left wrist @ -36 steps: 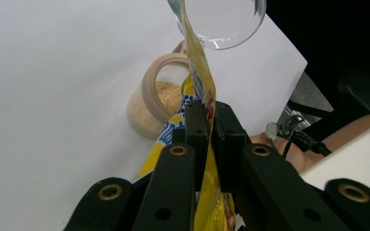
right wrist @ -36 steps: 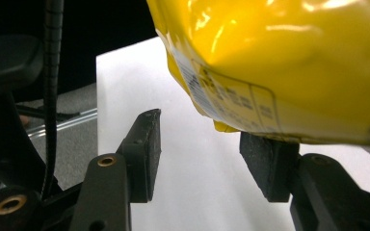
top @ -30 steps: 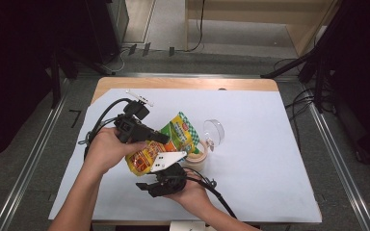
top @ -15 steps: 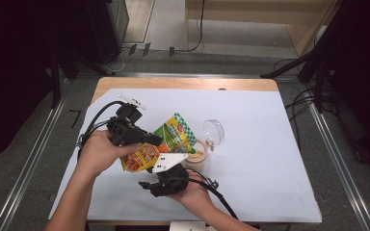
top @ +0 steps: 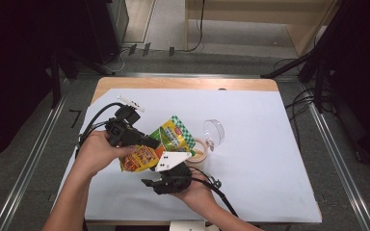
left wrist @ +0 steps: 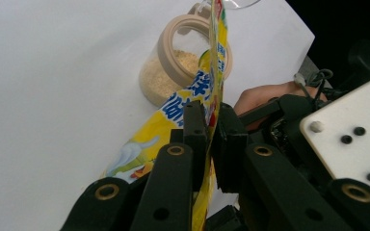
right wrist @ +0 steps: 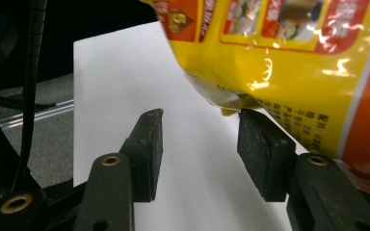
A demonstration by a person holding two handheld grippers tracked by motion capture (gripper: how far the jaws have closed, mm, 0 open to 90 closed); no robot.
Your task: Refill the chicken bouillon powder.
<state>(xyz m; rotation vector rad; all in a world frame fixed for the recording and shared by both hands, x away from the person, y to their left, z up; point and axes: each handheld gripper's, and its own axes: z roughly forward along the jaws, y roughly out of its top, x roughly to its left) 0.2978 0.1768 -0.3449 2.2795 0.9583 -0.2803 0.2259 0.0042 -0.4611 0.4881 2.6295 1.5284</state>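
Observation:
A yellow and green snack pouch (top: 166, 142) hangs over the white sheet, its green end toward an open jar (top: 201, 151) of pale crumbs. My left gripper (top: 154, 143) is shut on the pouch's edge (left wrist: 211, 103); its jaws have just been opening a trifle, with the film still pinched between them. The jar (left wrist: 173, 72) stands just beyond the pouch. My right gripper (right wrist: 200, 144) is open under the pouch's yellow bottom (right wrist: 294, 62). Its jaws have just been closing a little, with nothing between them. In the high view, the right gripper (top: 150, 182) sits below the pouch.
A clear round lid (top: 214, 130) stands on edge behind the jar. A white sheet (top: 260, 159) covers most of the wooden table (top: 183, 83). Cables trail from both grippers toward the near edge. Dark stands flank the table.
My left hand and the pouch have drifted slightly toward the near edge. The right hand has stayed where it was.

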